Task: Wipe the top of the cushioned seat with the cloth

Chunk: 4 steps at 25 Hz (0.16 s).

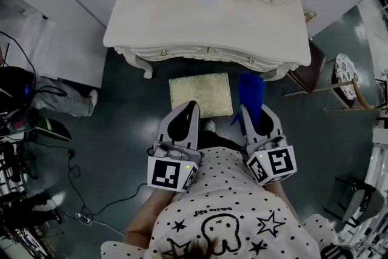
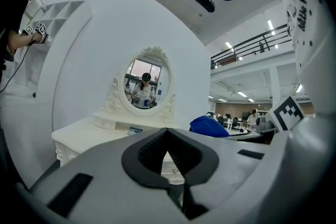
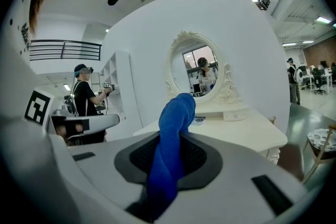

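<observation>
Twisted blue cloth [image 3: 176, 118] in R gripper [image 1: 257, 111]

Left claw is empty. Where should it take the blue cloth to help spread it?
Grip the loose end of the cloth that sticks out past the right claw, coming in from the left claw side. That twisted end stands free of the pads, likely leaving room to close on it.

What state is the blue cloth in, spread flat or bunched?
Bunched: the blue cloth stands as a twisted roll clamped in the right gripper, not spread out.
</observation>
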{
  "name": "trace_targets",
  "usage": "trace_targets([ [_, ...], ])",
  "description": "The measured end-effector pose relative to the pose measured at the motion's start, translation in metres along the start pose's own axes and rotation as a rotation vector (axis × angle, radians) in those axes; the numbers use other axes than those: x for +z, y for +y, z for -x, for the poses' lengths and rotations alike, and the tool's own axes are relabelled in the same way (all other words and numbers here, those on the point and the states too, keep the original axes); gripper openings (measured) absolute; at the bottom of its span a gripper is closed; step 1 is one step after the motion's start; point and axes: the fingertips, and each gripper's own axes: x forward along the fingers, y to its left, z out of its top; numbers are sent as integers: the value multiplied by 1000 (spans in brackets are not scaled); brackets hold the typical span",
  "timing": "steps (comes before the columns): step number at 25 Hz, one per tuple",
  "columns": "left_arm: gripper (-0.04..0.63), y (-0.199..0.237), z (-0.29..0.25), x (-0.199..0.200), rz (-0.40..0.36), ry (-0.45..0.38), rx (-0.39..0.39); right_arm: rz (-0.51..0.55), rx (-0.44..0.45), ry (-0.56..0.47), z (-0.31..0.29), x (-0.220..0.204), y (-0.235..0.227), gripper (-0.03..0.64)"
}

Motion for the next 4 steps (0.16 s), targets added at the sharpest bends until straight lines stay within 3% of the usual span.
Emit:
trace_targets([
  [4,-5,0,2,1,3,-1,2,2,5,3,1,0,2,86],
])
